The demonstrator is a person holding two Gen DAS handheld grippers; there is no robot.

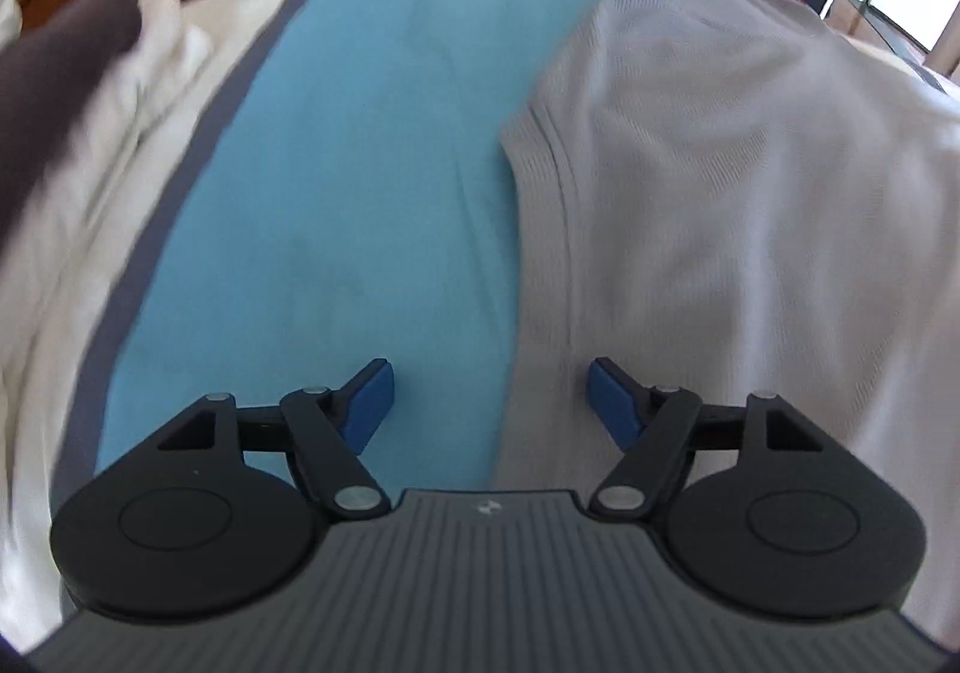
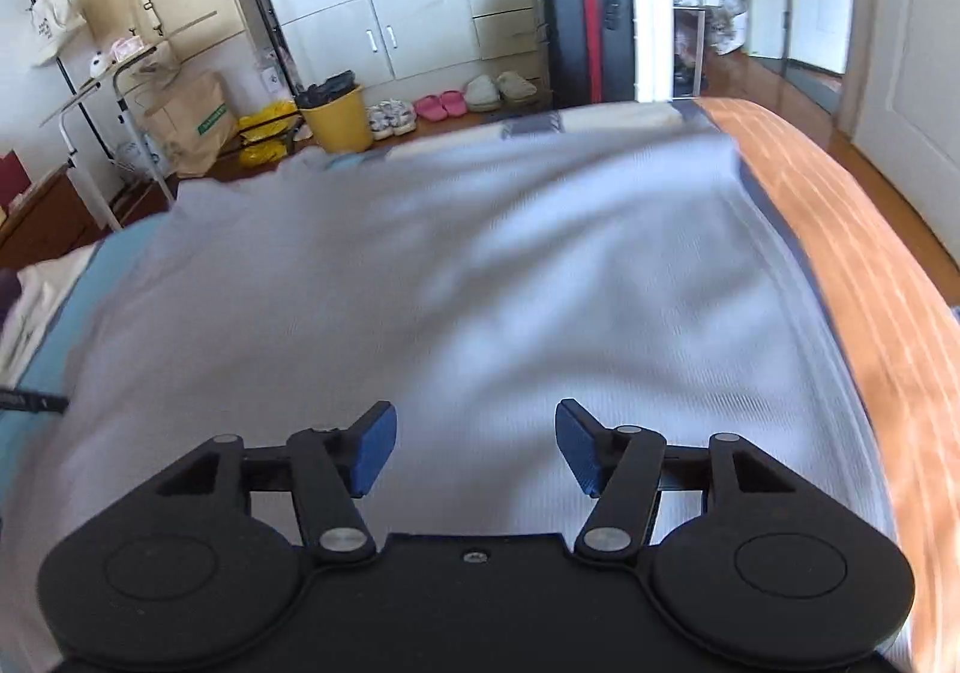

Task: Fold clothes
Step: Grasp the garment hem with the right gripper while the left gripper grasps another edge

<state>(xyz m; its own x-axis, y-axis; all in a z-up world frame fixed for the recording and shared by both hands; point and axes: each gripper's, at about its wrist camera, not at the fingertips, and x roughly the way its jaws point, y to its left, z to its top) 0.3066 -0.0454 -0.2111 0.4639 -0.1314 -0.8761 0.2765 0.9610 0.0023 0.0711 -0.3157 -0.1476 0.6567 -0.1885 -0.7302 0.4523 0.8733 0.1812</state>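
A pale grey top (image 1: pixel 750 205) lies spread on the blue sheet (image 1: pixel 360 181) of the bed, toward its right side, flat so its edges can be reached for folding. The left gripper (image 1: pixel 489 403) hangs over the top's left edge, fingers apart and empty, probably to pinch that hem. The right gripper (image 2: pixel 477 448) hovers above the top's middle, also spread and holding nothing.
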